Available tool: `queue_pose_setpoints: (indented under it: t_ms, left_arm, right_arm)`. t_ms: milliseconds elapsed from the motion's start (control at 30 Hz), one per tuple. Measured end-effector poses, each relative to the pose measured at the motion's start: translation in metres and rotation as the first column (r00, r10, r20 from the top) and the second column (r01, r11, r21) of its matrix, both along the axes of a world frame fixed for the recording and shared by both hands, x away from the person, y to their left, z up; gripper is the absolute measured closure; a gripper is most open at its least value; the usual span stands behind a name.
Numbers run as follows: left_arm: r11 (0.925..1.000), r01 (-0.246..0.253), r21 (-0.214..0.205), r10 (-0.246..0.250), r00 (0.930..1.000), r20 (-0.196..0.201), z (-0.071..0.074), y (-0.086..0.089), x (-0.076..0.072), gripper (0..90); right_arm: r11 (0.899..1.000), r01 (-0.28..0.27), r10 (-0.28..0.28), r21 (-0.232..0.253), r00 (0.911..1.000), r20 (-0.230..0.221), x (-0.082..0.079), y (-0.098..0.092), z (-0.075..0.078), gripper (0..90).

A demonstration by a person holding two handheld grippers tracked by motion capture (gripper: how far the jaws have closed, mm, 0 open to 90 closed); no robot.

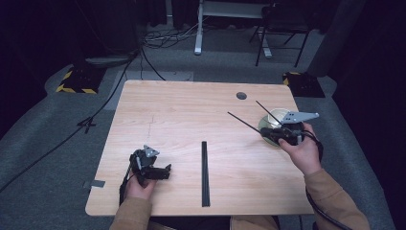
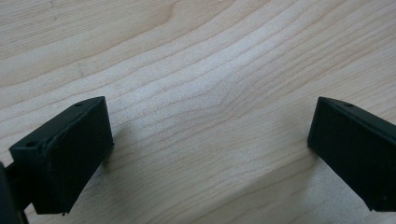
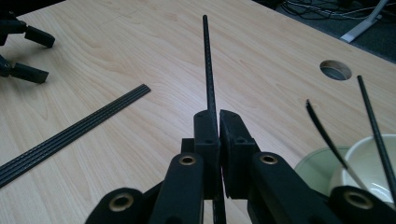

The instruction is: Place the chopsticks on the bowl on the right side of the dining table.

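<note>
My right gripper [image 1: 265,134] [image 3: 218,114] is shut on a thin black rod [image 1: 244,123] [image 3: 208,60], which slants up and away over the table toward the far left. Just behind it, a white bowl [image 1: 276,116] [image 3: 369,158] on a greenish plate [image 3: 315,170] holds two more rods [image 3: 371,112] leaning out of it. A flat row of several black rods [image 1: 204,173] [image 3: 70,135] lies at the table's front middle. My left gripper [image 1: 168,171] [image 2: 210,149] rests open on the bare wood at the front left, with nothing between its pads.
The wooden table [image 1: 191,110] has a round cable hole [image 1: 242,96] [image 3: 335,70] near its far right edge. Cables, a desk leg [image 1: 197,28] and a chair [image 1: 282,28] stand on the grey floor beyond. My left gripper [image 3: 23,51] sits far off across the table.
</note>
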State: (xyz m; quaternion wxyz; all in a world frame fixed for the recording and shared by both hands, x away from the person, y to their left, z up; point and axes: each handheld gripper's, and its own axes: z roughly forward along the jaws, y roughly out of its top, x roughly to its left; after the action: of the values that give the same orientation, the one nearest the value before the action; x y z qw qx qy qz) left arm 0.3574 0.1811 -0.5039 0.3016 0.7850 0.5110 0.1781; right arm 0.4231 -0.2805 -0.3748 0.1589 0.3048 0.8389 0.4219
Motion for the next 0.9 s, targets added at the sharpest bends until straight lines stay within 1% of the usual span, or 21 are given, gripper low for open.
queue_pose_setpoints:
  t_ms: [133, 200, 233, 333, 400, 433, 467, 500, 533, 567, 600, 633, 667, 733, 767, 800, 833, 900]
  left_arm:
    - [1.0000, 0.001, -0.002, -0.001, 1.0000, 0.001, 0.000, 0.000, 0.000, 0.3]
    - [1.0000, 0.001, -0.002, -0.001, 1.0000, 0.001, 0.000, 0.000, 0.000, 0.3]
    - [1.0000, 0.001, -0.002, -0.001, 1.0000, 0.001, 0.000, 0.000, 0.000, 0.3]
    - [1.0000, 0.001, -0.004, -0.001, 1.0000, 0.002, 0.000, 0.000, 0.000, 0.4]
    - [1.0000, 0.000, 0.001, 0.000, 1.0000, 0.003, 0.000, 0.000, -0.001, 0.4]
    - [1.0000, 0.000, 0.001, 0.000, 1.0000, 0.003, 0.000, 0.000, -0.001, 0.4]
    - [1.0000, -0.001, 0.001, 0.001, 1.0000, 0.002, 0.000, 0.000, -0.001, 0.4]
    - [1.0000, -0.001, 0.001, 0.001, 1.0000, 0.002, 0.000, 0.000, -0.001, 0.4]
    - [1.0000, -0.001, 0.001, 0.001, 1.0000, 0.002, 0.000, 0.000, -0.001, 0.4]
    - [1.0000, -0.001, 0.001, 0.001, 1.0000, 0.002, 0.000, 0.000, -0.001, 0.4]
    - [1.0000, -0.001, 0.001, 0.001, 1.0000, 0.002, 0.000, 0.000, -0.001, 0.4]
    - [1.0000, -0.001, 0.001, 0.001, 1.0000, 0.002, 0.000, 0.000, -0.001, 0.4]
    - [1.0000, 0.000, 0.000, 0.000, 1.0000, 0.002, 0.000, 0.000, -0.001, 0.4]
    - [1.0000, 0.001, 0.000, -0.001, 1.0000, 0.003, 0.000, 0.000, -0.001, 0.3]
    - [1.0000, 0.002, -0.001, -0.002, 1.0000, 0.002, 0.000, 0.000, -0.001, 0.3]
    - [1.0000, 0.004, -0.004, -0.004, 1.0000, 0.002, 0.000, 0.000, 0.000, 0.3]
    - [1.0000, 0.004, -0.004, -0.004, 1.0000, 0.002, 0.000, 0.000, 0.000, 0.3]
    - [1.0000, 0.004, -0.004, -0.004, 1.0000, 0.003, 0.000, 0.000, 0.000, 0.3]
  right_arm:
    - [1.000, 0.008, -0.008, 0.009, 1.0000, -0.002, 0.004, -0.006, 0.005, 86.2]
    - [0.999, 0.029, -0.029, 0.021, 0.9996, -0.001, 0.009, -0.013, 0.009, 86.2]
    - [0.999, 0.029, -0.029, 0.021, 0.9996, -0.001, 0.009, -0.013, 0.009, 86.2]
    - [0.999, 0.030, -0.030, 0.043, 0.9994, -0.020, 0.018, -0.023, 0.011, 86.2]
    - [0.998, 0.035, -0.033, 0.046, 0.9991, -0.027, 0.023, -0.028, 0.011, 86.1]
    - [0.998, 0.035, -0.033, 0.046, 0.9991, -0.027, 0.023, -0.028, 0.011, 86.1]
    - [0.998, 0.041, -0.040, 0.048, 0.9988, -0.029, 0.029, -0.034, 0.011, 86.2]
    - [0.998, 0.041, -0.040, 0.048, 0.9988, -0.029, 0.029, -0.034, 0.011, 86.2]
    - [0.997, 0.057, -0.056, 0.045, 0.9981, -0.025, 0.034, -0.040, 0.011, 86.2]
    - [0.997, 0.057, -0.056, 0.045, 0.9981, -0.025, 0.034, -0.040, 0.011, 86.2]
    - [0.995, 0.082, -0.081, 0.051, 0.9963, -0.030, 0.038, -0.045, 0.011, 86.1]
    - [0.995, 0.082, -0.081, 0.051, 0.9963, -0.030, 0.038, -0.045, 0.011, 86.1]
    - [0.994, 0.100, -0.099, 0.043, 0.9946, -0.030, 0.043, -0.052, 0.010, 86.2]
    - [0.992, 0.117, -0.116, 0.040, 0.9929, -0.027, 0.047, -0.057, 0.010, 86.2]
    - [0.992, 0.117, -0.116, 0.040, 0.9929, -0.027, 0.047, -0.057, 0.010, 86.2]
    - [0.990, 0.136, -0.136, 0.035, 0.9904, -0.028, 0.050, -0.061, 0.009, 86.2]
    - [0.990, 0.136, -0.136, 0.035, 0.9904, -0.028, 0.050, -0.061, 0.009, 86.2]
    - [0.987, 0.158, -0.157, 0.034, 0.9872, -0.028, 0.056, -0.069, 0.007, 86.2]
